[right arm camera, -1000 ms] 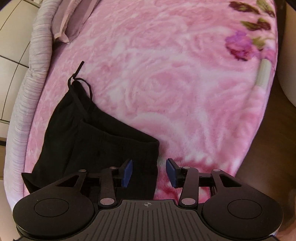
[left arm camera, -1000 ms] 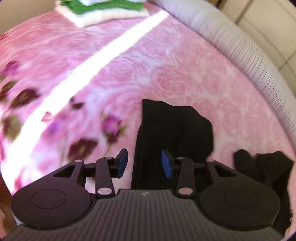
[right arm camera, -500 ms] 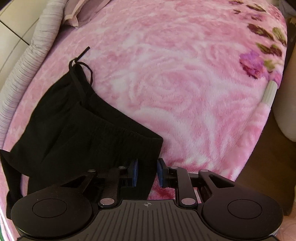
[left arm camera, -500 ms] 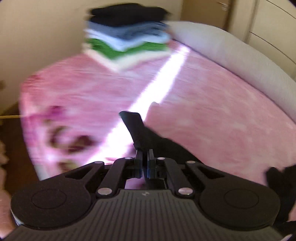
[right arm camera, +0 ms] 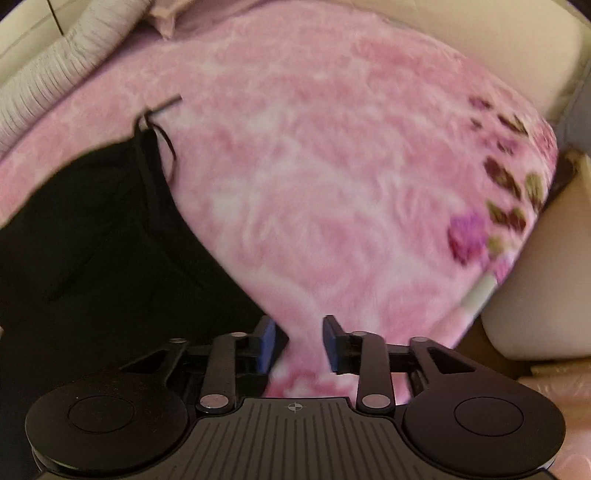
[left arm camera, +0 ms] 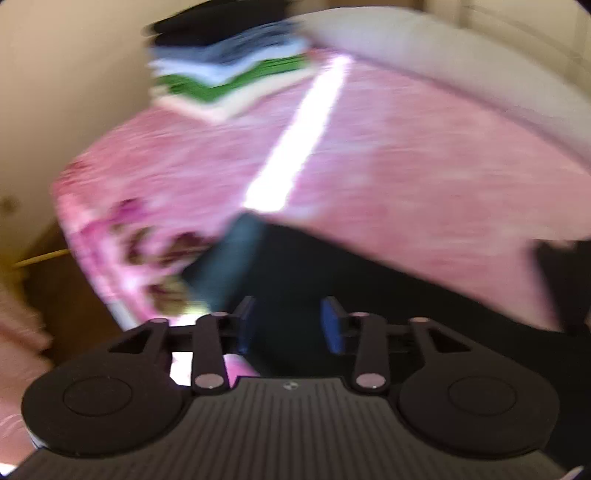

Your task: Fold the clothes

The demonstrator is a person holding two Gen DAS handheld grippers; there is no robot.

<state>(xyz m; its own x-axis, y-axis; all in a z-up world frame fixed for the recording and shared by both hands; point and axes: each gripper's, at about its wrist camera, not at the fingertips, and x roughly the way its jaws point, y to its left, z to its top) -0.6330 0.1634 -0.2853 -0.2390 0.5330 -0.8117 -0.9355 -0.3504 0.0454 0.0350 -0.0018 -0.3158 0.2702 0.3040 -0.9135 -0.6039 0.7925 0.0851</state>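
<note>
A black garment with a drawstring (right arm camera: pixel 92 221) lies on the pink floral bedspread (right arm camera: pixel 332 166). In the left wrist view, which is blurred, the black garment (left arm camera: pixel 369 288) spreads in front of my left gripper (left arm camera: pixel 290 325), whose jaws are open over the cloth, holding nothing. My right gripper (right arm camera: pixel 298 341) is open and empty, just right of the garment's edge, with pink blanket between its blue pads.
A stack of folded clothes (left arm camera: pixel 229 70) in black, blue, white and green sits at the far end of the bed. A grey ribbed headboard (right arm camera: pixel 48 70) and a pillow (right arm camera: pixel 166 14) lie beyond the garment. The bed edge (right arm camera: pixel 509 266) drops off to the right.
Both grippers were shut on the black garment half a second ago and have opened, letting it go. The garment now lies spread lower and wider on the bed.
</note>
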